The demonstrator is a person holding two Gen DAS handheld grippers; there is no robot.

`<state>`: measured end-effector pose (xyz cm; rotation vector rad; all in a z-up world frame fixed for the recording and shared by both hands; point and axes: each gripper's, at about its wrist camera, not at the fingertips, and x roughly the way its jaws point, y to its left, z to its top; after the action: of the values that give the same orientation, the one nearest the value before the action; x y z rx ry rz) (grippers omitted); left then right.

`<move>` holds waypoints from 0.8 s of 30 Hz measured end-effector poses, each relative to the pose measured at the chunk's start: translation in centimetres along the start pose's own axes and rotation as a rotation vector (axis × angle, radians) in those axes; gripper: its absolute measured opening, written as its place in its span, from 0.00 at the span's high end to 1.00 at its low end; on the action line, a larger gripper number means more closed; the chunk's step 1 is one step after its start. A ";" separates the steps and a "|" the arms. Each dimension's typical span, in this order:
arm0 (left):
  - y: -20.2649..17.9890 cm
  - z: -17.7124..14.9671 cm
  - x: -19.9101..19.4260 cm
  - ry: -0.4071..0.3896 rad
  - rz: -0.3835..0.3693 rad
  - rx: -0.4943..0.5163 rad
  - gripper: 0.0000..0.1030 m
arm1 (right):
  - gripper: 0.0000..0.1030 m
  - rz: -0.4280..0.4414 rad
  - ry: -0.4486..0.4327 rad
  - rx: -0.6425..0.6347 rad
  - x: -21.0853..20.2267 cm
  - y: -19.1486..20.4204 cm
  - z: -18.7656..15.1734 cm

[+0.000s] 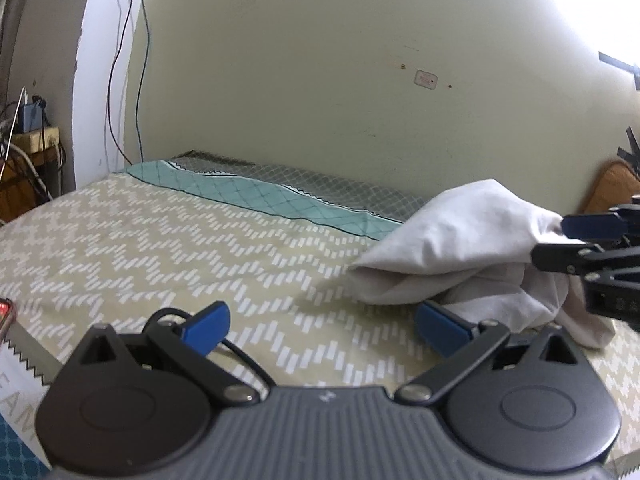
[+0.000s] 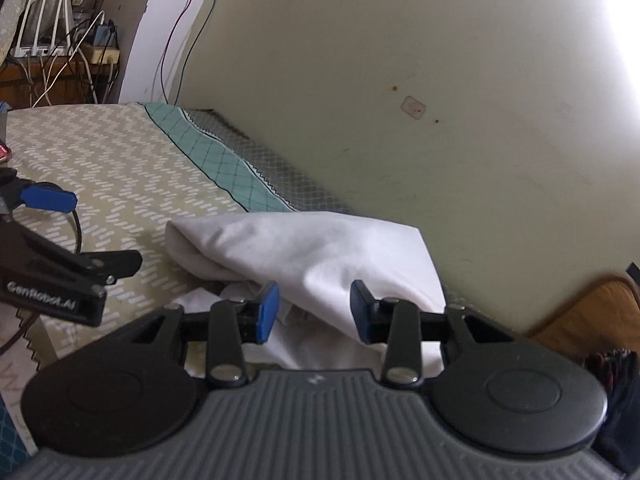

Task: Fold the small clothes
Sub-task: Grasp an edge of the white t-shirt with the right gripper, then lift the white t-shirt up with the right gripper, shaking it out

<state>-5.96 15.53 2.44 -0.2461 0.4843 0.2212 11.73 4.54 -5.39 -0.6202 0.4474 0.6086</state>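
A white garment (image 1: 460, 248) lies bunched on the patterned bedspread (image 1: 160, 248), its right end drawn up off the bed. My right gripper (image 2: 315, 312) has a thick fold of that white garment (image 2: 312, 252) pinched between its blue pads. From the left wrist view the right gripper (image 1: 576, 242) enters at the right edge, holding the cloth's gathered end. My left gripper (image 1: 324, 326) hangs open over bare bedspread, just left of the garment, with nothing between its fingers. It shows at the left edge of the right wrist view as the left gripper (image 2: 84, 232).
A teal sheet band (image 1: 256, 196) runs along the bed's far side against the pale wall (image 1: 360, 80). An orange cushion (image 2: 592, 312) sits at the right, dark clothes (image 2: 616, 400) below it. A shelf with cables (image 2: 60, 40) stands beyond the bed's left end.
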 end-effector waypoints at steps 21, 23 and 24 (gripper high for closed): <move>-0.7 -0.3 -0.6 -0.069 -0.038 0.062 0.01 | 0.92 -0.233 -0.131 0.498 -1.8 -16.0 3.6; -1.1 -0.4 -0.8 -0.080 -0.038 0.087 0.01 | 0.92 -0.317 -0.069 0.608 -1.5 -19.8 1.2; -1.4 -0.6 -0.9 -0.084 -0.038 0.099 0.01 | 0.92 -0.352 -0.024 0.664 -1.2 -21.4 -0.5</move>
<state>-6.59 13.90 2.63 -0.1483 0.4058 0.1688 24.54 -10.16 3.50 -0.0487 0.4709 0.1092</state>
